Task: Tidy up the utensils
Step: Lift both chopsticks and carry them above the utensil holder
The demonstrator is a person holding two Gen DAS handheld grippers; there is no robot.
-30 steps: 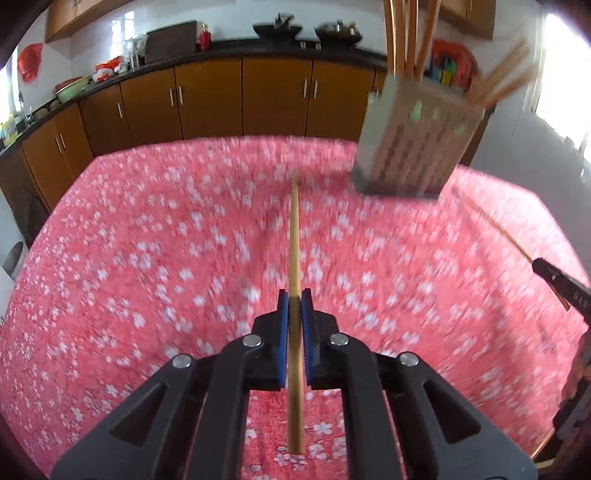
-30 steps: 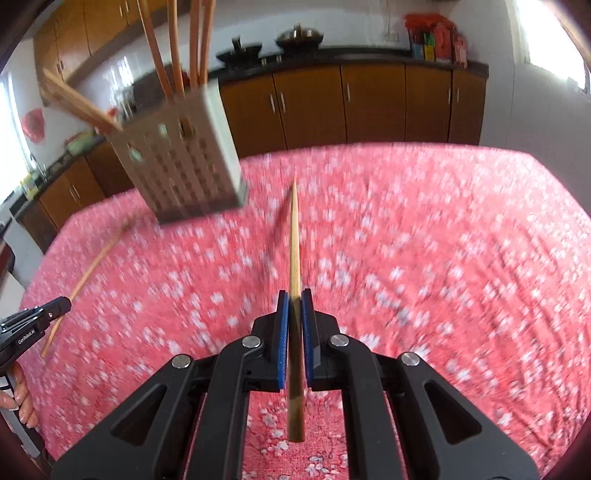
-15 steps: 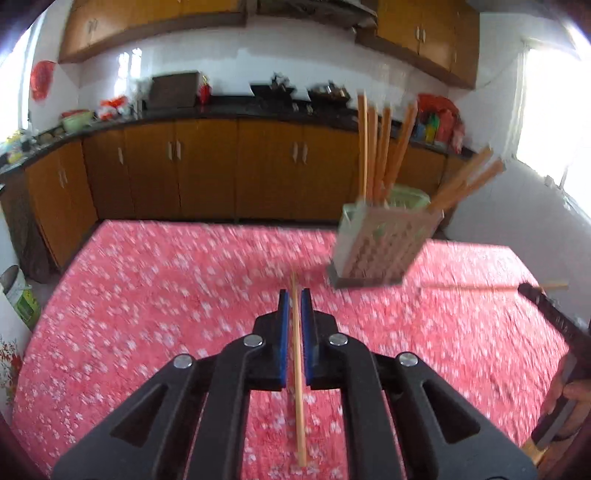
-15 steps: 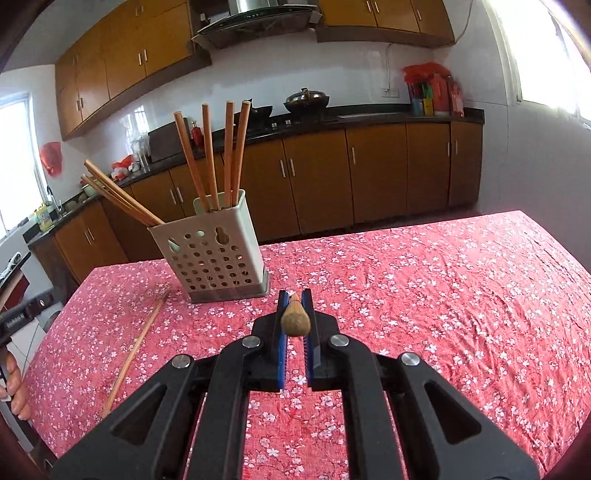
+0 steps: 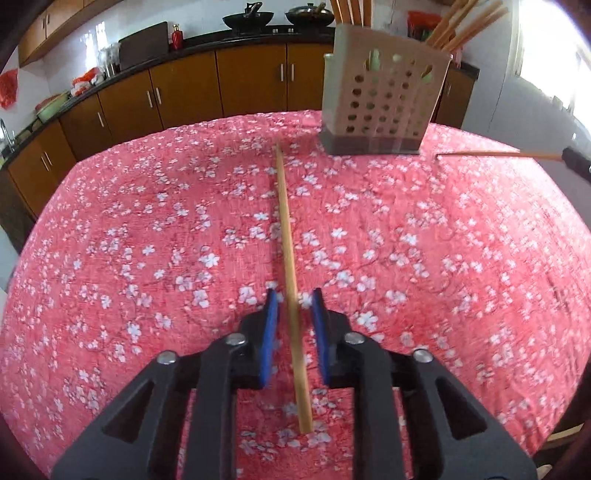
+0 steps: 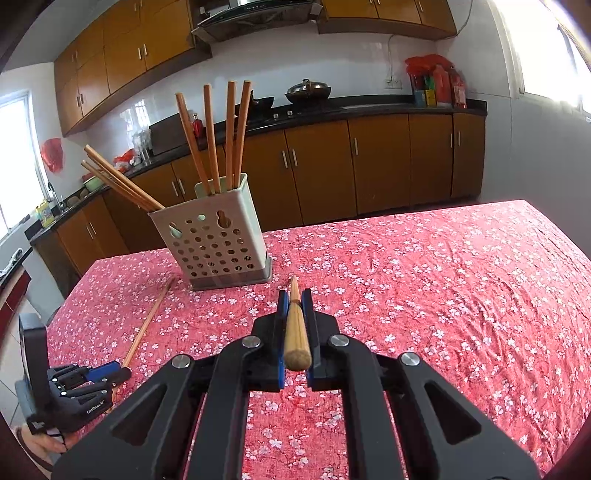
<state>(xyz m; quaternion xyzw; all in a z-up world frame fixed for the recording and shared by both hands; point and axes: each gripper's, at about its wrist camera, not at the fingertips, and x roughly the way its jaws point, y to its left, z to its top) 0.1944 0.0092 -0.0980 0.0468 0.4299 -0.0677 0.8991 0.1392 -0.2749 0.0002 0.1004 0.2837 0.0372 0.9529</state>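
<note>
A home kitchen: brown cabinets (image 6: 380, 162), a dark counter (image 6: 369, 105) with woks (image 6: 308, 88), a range hood (image 6: 255, 16).

Right gripper (image 6: 294, 304): black two-finger tool with blue pads, clamped on a wooden chopstick (image 6: 295, 332) pointing away over the table.
Holder: cream perforated plastic utensil holder (image 6: 214, 243) upright on the red floral tablecloth (image 6: 443, 295), wooden chopsticks (image 6: 221, 136) standing inside.
Loose chopstick (image 6: 147, 323): flat on the cloth, left of the holder.
Left gripper (image 6: 122, 373): lower left, at that chopstick's near end.
</note>
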